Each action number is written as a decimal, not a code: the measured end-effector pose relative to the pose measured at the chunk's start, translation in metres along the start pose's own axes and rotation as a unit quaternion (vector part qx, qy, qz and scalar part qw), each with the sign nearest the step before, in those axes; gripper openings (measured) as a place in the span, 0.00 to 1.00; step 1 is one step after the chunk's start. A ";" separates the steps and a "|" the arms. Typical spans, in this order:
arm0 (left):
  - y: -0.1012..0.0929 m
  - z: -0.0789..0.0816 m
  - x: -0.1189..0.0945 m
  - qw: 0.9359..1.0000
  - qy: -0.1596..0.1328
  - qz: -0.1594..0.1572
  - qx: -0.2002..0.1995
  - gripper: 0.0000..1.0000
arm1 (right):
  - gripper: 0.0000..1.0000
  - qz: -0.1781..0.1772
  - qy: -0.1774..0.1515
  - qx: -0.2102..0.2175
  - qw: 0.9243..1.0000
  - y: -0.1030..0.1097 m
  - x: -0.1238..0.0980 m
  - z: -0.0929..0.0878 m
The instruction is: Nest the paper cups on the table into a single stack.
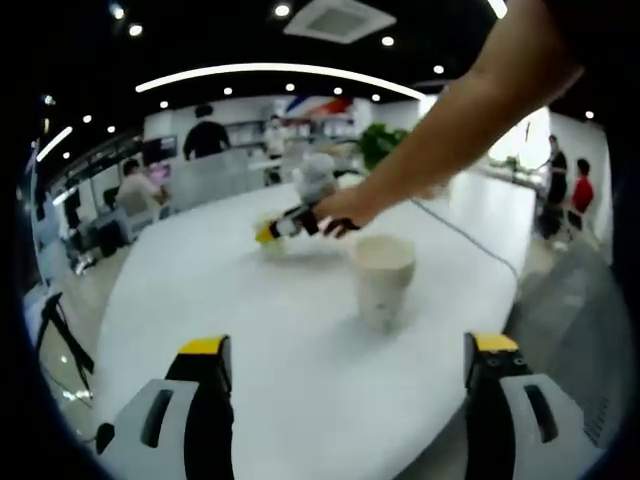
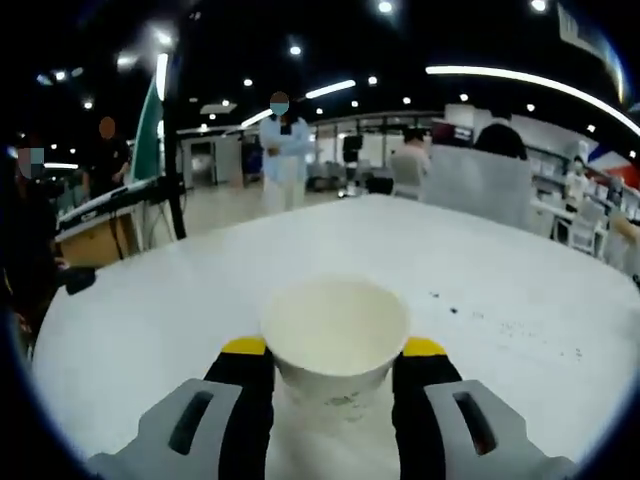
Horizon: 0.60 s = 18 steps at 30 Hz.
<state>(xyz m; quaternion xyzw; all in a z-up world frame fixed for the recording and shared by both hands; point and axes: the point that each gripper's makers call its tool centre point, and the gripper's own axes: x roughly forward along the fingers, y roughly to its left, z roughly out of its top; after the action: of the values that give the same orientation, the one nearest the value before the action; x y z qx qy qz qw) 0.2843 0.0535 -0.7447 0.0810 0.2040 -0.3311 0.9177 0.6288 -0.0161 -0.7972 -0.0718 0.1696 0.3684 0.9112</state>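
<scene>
Low in frame, the right gripper (image 2: 334, 362) pinches a paper cup (image 2: 335, 335); over-squeezing could crumple it. Left gripper (image 1: 345, 350) is spread, facing another cup (image 1: 381, 279).

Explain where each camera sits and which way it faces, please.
Left gripper view: rides on the left tool, open, facing across the table toward a cup; the person's arm reaches in.
Right gripper view: rides on the right tool, looking at the cup between its jaws.
Shared: the table, and perhaps the right tool.
</scene>
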 end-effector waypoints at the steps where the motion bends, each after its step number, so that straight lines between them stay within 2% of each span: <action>1: 0.000 0.001 0.000 1.000 -0.001 0.000 -0.001 0.94 | 0.43 0.002 -0.002 -0.001 1.000 0.002 -0.002 0.004; 4: 0.000 0.001 0.000 1.000 -0.001 0.000 0.000 0.95 | 0.42 0.008 -0.015 -0.004 1.000 0.003 -0.005 0.015; 10: -0.001 0.003 -0.002 1.000 -0.008 0.002 0.000 0.95 | 0.42 0.013 -0.043 -0.001 0.999 0.007 -0.021 0.052; 14: -0.002 0.003 -0.003 1.000 -0.009 0.002 0.001 0.95 | 0.42 0.010 -0.060 0.007 0.998 0.001 -0.035 0.079; 18: -0.003 0.002 -0.004 1.000 -0.010 0.000 0.004 0.95 | 0.42 0.000 -0.072 -0.004 0.997 -0.007 -0.049 0.102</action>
<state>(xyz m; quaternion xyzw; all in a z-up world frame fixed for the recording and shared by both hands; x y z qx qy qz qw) 0.2804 0.0523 -0.7411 0.0812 0.1936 -0.3330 0.9193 0.6272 -0.0269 -0.6840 -0.0492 0.1024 0.3738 0.9205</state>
